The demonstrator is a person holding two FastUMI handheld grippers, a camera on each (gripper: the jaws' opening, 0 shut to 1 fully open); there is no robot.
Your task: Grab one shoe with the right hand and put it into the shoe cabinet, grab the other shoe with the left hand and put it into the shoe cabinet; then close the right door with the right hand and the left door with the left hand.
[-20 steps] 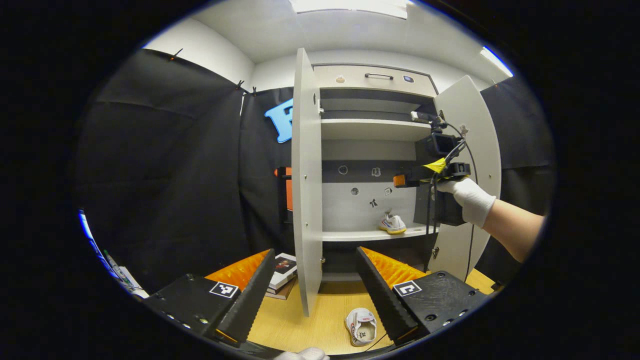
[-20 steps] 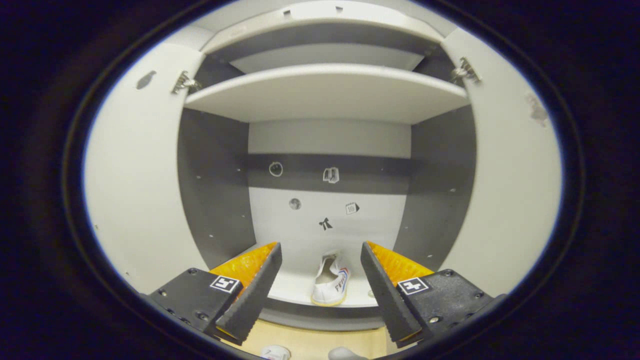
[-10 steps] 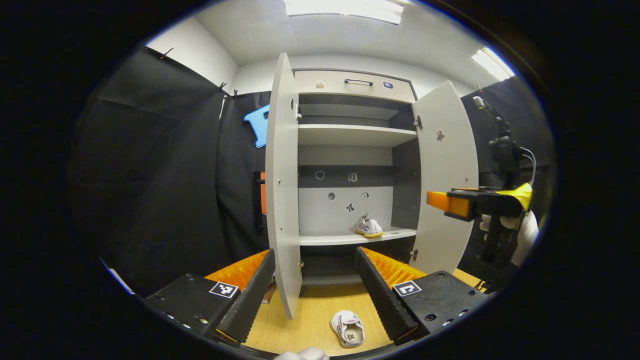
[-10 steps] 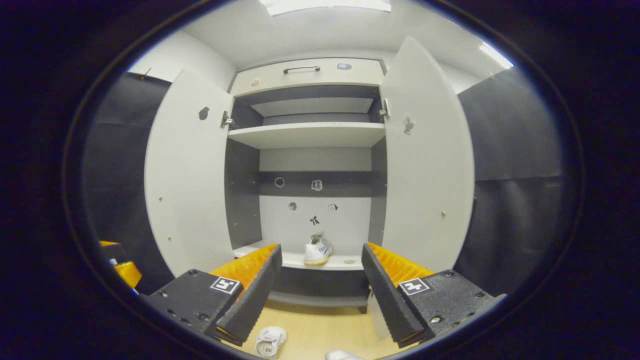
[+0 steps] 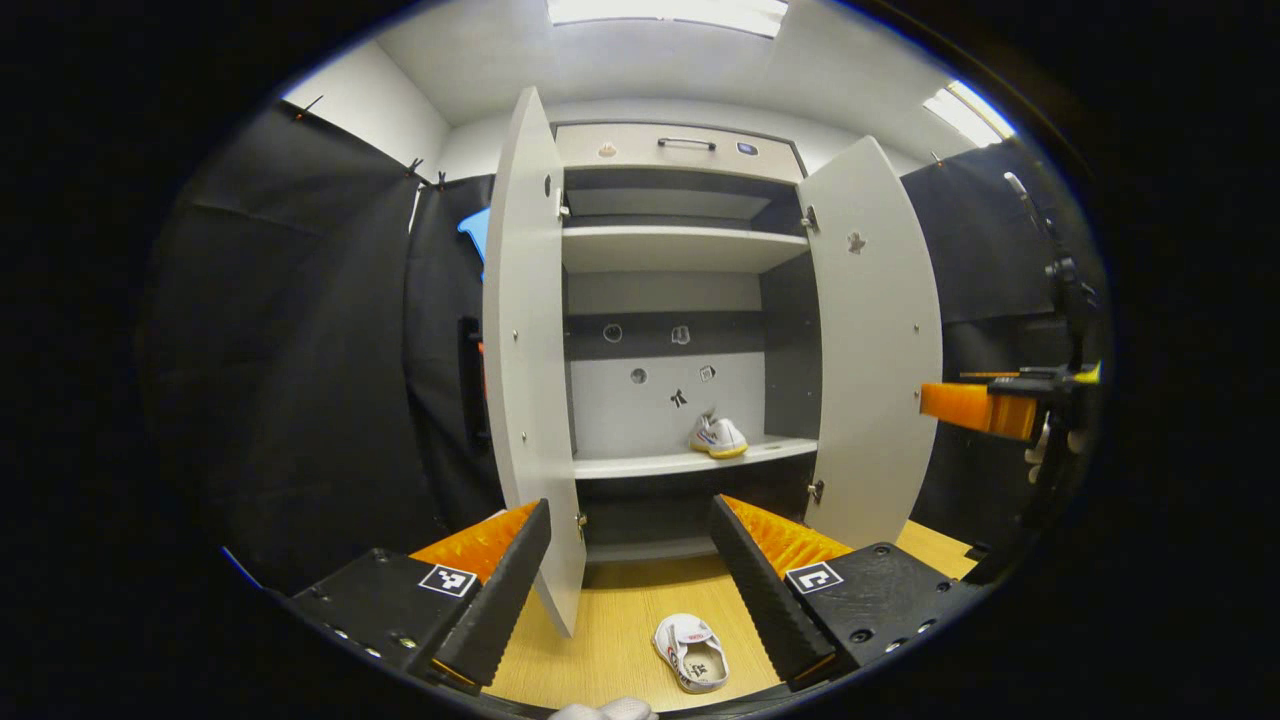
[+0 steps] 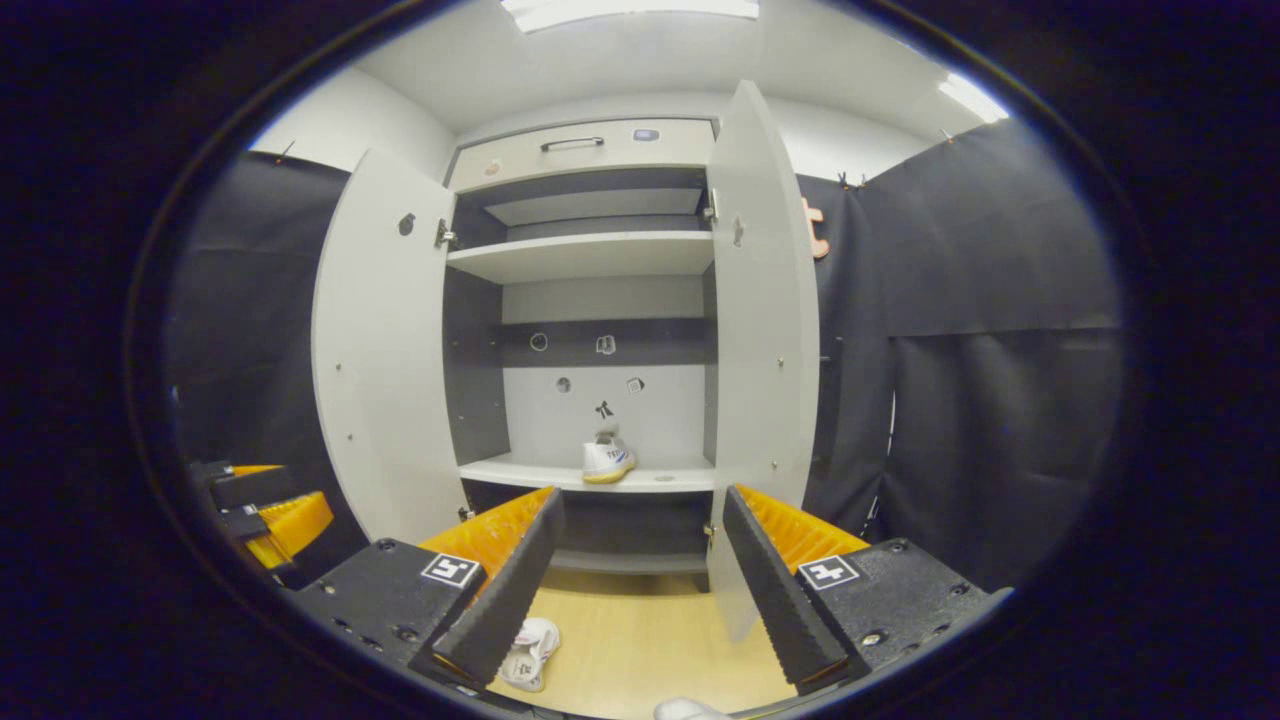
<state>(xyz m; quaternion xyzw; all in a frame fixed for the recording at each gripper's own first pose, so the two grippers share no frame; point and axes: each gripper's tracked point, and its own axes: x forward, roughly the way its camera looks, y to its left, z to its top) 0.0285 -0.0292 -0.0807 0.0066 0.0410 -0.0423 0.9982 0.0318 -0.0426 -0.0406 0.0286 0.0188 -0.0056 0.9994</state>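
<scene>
Left gripper view. The left gripper [image 5: 630, 580] is spread wide with nothing between its fingers. The shoe cabinet [image 5: 680, 160] stands ahead with both doors swung out. The left door [image 5: 525, 350] shows nearly edge-on, its lower edge between the fingers. The right door [image 5: 875, 340] shows its inner face. A shelf [image 5: 680, 248] sits high in the cabinet. One shoe [image 5: 717, 437] stands on the lower shelf [image 5: 690, 460], toward its right side; which end faces out I cannot tell. The other shoe [image 5: 690, 652] lies on the wooden floor [image 5: 610, 620] in front of the cabinet, opening up, long axis running toward the cabinet and slightly leftward. The right gripper [image 5: 960, 403] shows at the far right, beside the right door's outer edge; its spread is not clear here. Black cloth [image 5: 310, 350] hangs to the left.

Right gripper view. The right gripper [image 6: 640, 585] is also wide and holds nothing. The right door [image 6: 760, 330] stands near edge-on, its lower corner between the fingers. The shoe on the lower shelf [image 6: 606, 459] has one end facing out, long axis running into the cabinet. The floor shoe [image 6: 530, 652] lies at the lower left, partly behind the near finger. Part of the left gripper [image 6: 280, 515] shows at the left edge.
</scene>
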